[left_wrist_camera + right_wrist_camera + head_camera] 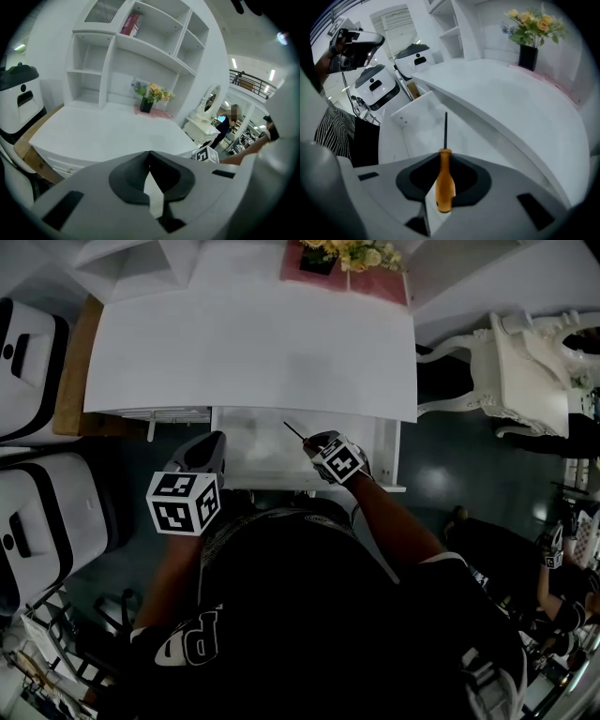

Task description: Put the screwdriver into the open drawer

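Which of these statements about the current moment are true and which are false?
1. The right gripper is shut on the orange handle of the screwdriver. True.
2. The screwdriver lies on the floor of the drawer. False: it is held over the drawer, with its shaft pointing into it.
3. The left gripper holds a second tool. False: its jaws are together with nothing between them.
4. The drawer under the white desk top is pulled open. True.
5. The flowers stand at the desk's front edge beside the drawer. False: they stand at the back of the desk top, near the shelves.
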{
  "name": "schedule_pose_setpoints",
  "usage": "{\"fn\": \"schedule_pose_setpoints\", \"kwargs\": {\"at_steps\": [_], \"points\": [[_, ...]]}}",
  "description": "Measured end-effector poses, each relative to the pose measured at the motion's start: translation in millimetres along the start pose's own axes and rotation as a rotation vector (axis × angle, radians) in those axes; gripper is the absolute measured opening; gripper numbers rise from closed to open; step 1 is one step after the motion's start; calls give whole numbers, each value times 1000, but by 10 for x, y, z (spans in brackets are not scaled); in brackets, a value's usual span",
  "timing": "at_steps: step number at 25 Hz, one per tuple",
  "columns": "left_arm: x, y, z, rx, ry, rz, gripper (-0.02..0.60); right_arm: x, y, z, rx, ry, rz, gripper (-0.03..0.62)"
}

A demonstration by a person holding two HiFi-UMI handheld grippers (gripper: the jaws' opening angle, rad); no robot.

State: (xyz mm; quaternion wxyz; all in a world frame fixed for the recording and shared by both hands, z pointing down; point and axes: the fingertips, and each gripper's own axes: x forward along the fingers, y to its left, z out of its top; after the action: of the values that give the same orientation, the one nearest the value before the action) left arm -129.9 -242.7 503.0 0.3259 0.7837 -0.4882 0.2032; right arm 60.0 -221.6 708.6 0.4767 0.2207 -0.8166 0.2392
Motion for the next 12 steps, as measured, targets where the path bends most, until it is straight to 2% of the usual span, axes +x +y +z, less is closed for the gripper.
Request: {"fn": "schedule_pose_setpoints", "kwargs": {"at_steps": [5,12], "points": [[14,49,-8,-12,5,8,11,132,-55,-12,-148,70,-18,75],[-6,114,-59,-29,11,23,11,259,-77,-61,-267,134,-34,75]]}}
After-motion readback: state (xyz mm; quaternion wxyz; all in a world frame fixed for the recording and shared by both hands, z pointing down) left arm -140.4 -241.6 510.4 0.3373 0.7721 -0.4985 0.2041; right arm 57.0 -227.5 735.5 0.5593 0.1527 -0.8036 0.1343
